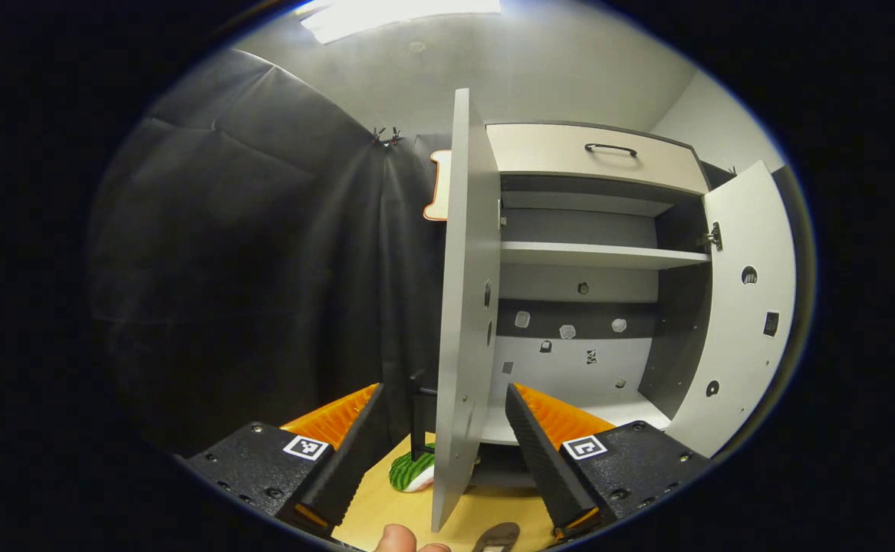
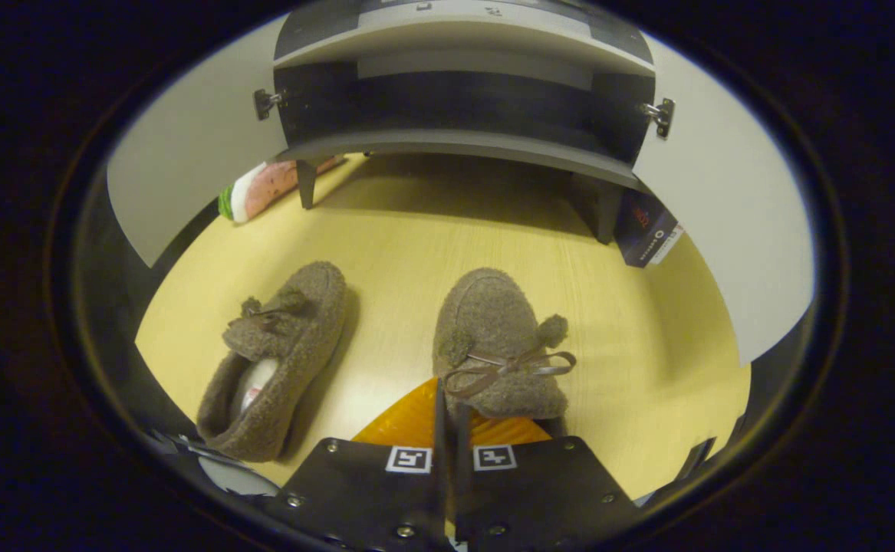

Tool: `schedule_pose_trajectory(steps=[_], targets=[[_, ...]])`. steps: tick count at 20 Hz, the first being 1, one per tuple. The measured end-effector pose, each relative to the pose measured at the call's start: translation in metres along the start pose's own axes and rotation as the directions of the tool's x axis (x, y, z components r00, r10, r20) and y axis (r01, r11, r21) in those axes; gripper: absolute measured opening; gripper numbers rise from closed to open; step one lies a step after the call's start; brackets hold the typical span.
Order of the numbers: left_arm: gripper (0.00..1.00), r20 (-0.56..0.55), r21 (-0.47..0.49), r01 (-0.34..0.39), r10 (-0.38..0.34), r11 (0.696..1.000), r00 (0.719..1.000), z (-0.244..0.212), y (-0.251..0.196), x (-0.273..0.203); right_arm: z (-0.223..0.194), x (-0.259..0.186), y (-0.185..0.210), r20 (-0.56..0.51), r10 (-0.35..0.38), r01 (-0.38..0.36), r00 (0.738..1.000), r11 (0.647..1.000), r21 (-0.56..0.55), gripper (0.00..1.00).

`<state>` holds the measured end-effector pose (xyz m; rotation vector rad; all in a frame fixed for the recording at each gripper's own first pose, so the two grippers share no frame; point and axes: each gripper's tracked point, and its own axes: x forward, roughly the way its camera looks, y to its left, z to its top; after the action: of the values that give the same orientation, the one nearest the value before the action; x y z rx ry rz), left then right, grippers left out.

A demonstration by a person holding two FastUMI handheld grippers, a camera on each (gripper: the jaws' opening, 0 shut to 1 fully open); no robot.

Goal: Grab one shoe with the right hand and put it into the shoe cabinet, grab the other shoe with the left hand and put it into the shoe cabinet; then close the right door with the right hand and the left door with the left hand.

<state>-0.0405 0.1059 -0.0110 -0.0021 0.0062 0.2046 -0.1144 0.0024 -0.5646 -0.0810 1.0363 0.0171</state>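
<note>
In the left gripper view, the left gripper [image 1: 443, 452] is held with its jaws spread wide and nothing between the fingers. Straight ahead stands the shoe cabinet [image 1: 593, 253], its left door [image 1: 466, 307] edge-on between the fingers and its right door [image 1: 742, 307] swung open. The tip of a shoe peeks in at the bottom edge.

In the right gripper view, the right gripper [image 2: 447, 418] has its jaws closed to a thin slit, pinching the rear collar of the right shoe [image 2: 493, 337] on the wooden floor [image 2: 416, 230]. The left shoe [image 2: 278, 360] lies beside it, apart, before the open cabinet.
</note>
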Motion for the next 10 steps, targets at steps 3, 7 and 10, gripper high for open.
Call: schedule_pose_trajectory(steps=[3, 7, 10], targets=[[0.95, 0.003, 0.000, 0.002, -0.002, 1.000, 1.000, 0.001, 0.000, 0.001, 0.036, -0.025, -0.002, 0.079, 0.016, -0.019, 0.997, 0.999, 0.028, 0.06], [0.94, 0.003, -0.016, 0.011, -0.011, 1.000, 1.000, 0.000, 0.000, 0.000, 0.120, -0.067, -0.005, 0.242, 0.028, -0.043, 0.970, 0.997, 0.056, 0.06], [0.95, -0.011, -0.025, 0.031, -0.031, 0.999, 0.999, -0.003, -0.004, -0.001, 0.199, -0.100, -0.012, 0.373, 0.018, -0.054, 0.928, 0.995, 0.087, 0.06]])
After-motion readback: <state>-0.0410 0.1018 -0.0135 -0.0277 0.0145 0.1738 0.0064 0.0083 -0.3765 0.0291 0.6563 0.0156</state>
